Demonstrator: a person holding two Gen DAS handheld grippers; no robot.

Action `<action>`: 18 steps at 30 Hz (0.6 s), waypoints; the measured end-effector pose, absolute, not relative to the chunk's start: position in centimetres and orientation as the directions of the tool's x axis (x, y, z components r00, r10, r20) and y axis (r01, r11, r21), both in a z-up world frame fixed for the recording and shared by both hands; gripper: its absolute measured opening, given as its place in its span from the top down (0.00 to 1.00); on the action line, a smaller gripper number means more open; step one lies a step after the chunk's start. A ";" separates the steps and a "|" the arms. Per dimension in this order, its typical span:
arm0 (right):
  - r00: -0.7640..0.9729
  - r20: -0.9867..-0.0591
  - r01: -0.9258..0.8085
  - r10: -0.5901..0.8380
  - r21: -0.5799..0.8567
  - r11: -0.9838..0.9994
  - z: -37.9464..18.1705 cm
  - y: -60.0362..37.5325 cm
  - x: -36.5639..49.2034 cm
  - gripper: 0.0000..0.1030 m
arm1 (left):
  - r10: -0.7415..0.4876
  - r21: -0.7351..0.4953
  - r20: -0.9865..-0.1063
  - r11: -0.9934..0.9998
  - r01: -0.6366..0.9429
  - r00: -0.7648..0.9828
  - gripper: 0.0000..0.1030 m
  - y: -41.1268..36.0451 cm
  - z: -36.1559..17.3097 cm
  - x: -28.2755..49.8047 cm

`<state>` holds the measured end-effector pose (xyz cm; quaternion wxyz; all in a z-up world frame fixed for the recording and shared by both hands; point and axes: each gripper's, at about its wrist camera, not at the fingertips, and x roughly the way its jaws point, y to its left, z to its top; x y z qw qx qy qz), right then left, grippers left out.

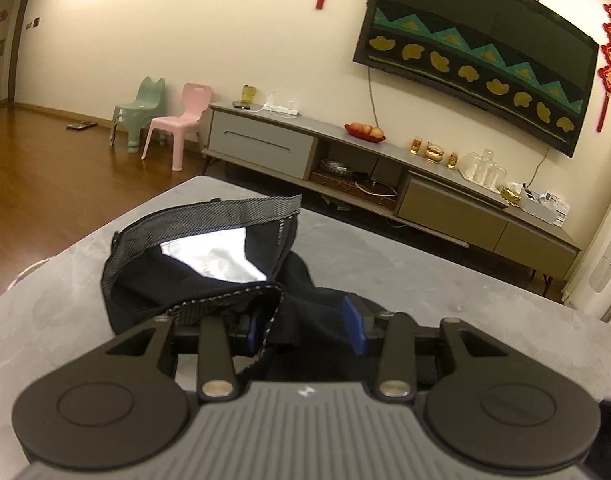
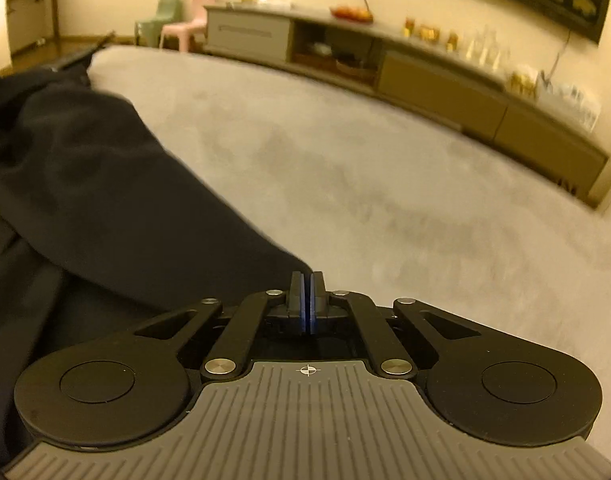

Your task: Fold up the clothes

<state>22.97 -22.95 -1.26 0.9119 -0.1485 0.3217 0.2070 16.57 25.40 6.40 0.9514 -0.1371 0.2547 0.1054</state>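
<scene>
Garment: dark trousers (image 1: pixel 209 264) heaped on the grey table (image 1: pixel 425 272), waistband gaping toward the far edge.
Left tool (image 1: pixel 305 326): jaws partway apart, waistband cloth draped over one blue pad, not pinched.
Right tool (image 2: pixel 306 300): pads pressed together, holding nothing.
Key relation: a trouser leg (image 2: pixel 105 184) runs leftward from the right tool's tips; the left tool is nearer the waistband.

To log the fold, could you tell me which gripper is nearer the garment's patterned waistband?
Left. The left gripper stands open with the dark garment's waistband draped over one finger. The right gripper is shut over the grey table, beside a plain fabric edge.
</scene>
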 end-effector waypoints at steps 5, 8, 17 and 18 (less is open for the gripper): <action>0.749 -0.408 -0.561 0.523 0.030 0.827 9.1 -21.4 14.7 1.00 | 0.160 -0.191 -0.509 0.937 -0.292 0.846 0.62 25.4 6.4 16.2; 0.615 -0.370 -0.730 0.697 0.069 0.680 12.3 -18.0 6.8 1.00 | 0.160 -0.204 -0.512 0.932 -0.300 0.844 0.62 25.7 6.3 15.8; 0.379 -0.686 -0.874 0.622 -0.043 0.484 2.1 -10.7 -2.5 0.47 | 0.133 -0.181 -0.535 0.946 -0.267 0.834 0.62 25.5 5.9 14.5; 0.394 -0.683 -0.858 0.614 -0.035 0.512 1.9 -11.1 -1.8 0.46 | 0.133 -0.179 -0.533 0.947 -0.265 0.835 0.62 25.6 5.9 14.3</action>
